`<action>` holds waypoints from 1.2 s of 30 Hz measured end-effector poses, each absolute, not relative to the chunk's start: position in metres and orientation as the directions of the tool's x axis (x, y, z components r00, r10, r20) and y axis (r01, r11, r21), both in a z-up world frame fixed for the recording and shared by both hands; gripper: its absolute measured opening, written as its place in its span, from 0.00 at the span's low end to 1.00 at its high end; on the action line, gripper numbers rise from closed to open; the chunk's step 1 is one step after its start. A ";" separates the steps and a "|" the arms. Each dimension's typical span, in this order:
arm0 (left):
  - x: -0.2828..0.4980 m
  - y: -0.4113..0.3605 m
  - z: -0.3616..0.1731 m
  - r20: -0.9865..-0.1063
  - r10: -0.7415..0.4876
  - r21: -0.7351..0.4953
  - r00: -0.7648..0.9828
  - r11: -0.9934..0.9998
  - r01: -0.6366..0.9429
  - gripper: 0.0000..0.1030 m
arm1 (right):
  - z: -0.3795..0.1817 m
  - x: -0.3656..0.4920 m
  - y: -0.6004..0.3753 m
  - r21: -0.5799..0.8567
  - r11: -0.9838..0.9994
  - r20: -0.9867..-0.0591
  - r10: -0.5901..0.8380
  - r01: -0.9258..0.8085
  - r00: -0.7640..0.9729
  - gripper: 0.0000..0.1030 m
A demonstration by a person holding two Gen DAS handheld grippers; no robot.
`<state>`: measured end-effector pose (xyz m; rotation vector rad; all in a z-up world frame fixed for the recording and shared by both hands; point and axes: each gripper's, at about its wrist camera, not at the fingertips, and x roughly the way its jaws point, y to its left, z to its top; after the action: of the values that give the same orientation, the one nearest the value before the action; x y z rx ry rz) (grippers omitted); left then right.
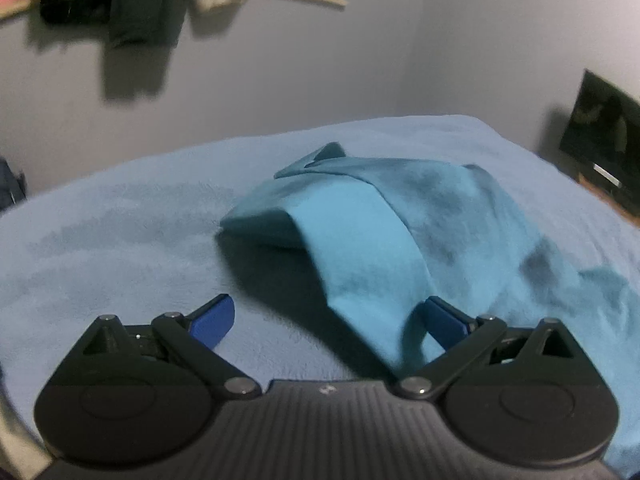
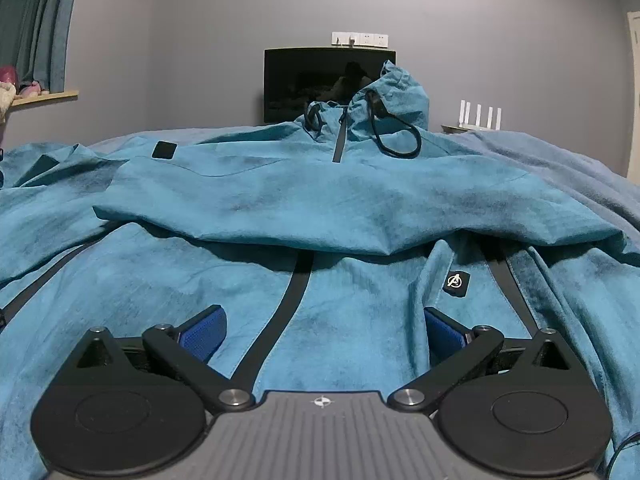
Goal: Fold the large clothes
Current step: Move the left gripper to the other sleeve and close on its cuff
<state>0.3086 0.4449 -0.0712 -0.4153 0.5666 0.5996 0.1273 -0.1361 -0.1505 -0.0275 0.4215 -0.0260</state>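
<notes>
- Jacket (image 2: pixel 320 200) is lying spread on the bed (image 1: pixel 120 220).
- Left gripper (image 1: pixel 328 320) is hovering spread beside the jacket's sleeve (image 1: pixel 360 248).
- Right gripper (image 2: pixel 322 328) is hovering spread over the jacket's zipper (image 2: pixel 288 308).

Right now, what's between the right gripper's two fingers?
In the right wrist view, the open right gripper has the teal jacket spread in the gap between its fingers, and the jacket's black zipper strip runs up through that gap.

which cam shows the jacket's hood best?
Right wrist. The hood stands at the far end of the blue jacket, drawcords and short collar zip in view. Left wrist shows only a folded sleeve or edge of the jacket on the bed; no hood.
</notes>
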 end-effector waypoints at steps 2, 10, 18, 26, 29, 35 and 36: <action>0.309 0.453 -0.072 -0.591 0.372 -0.267 0.716 0.747 -0.608 0.86 | -0.152 0.128 -0.136 -0.029 0.999 -0.410 -0.029 0.019 0.912 1.00; 0.327 0.441 -0.056 -0.553 0.291 -0.286 0.780 0.813 -0.506 0.07 | -0.155 0.132 -0.136 -0.035 0.999 -0.419 -0.031 0.018 0.908 1.00; 0.303 0.393 0.000 -0.404 0.268 -0.248 0.874 0.888 -0.387 0.00 | -0.156 0.131 -0.138 -0.033 0.999 -0.412 -0.031 0.019 0.911 1.00; 0.283 0.304 0.087 -0.265 0.160 -0.131 0.951 0.971 -0.199 0.00 | -0.087 0.107 -0.161 0.140 0.990 -0.421 0.061 -0.002 0.905 0.92; 0.271 0.240 0.117 -0.193 0.059 -0.051 0.979 0.996 -0.070 0.00 | -0.056 0.086 -0.161 0.081 0.995 -0.418 0.088 -0.060 0.904 0.94; 0.238 0.088 0.132 -0.126 -0.212 0.055 0.969 0.974 0.220 0.00 | -0.034 0.058 -0.171 -0.012 0.999 -0.407 0.039 -0.048 0.912 0.94; 0.232 0.064 0.130 -0.124 -0.242 0.079 0.962 0.964 0.253 0.00 | -0.036 0.058 -0.175 0.016 0.999 -0.415 0.040 -0.036 0.909 0.94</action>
<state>0.2320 0.0638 0.1299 0.0946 0.1136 -0.2513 0.0576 -0.1747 -0.0363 0.0081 0.4282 0.0392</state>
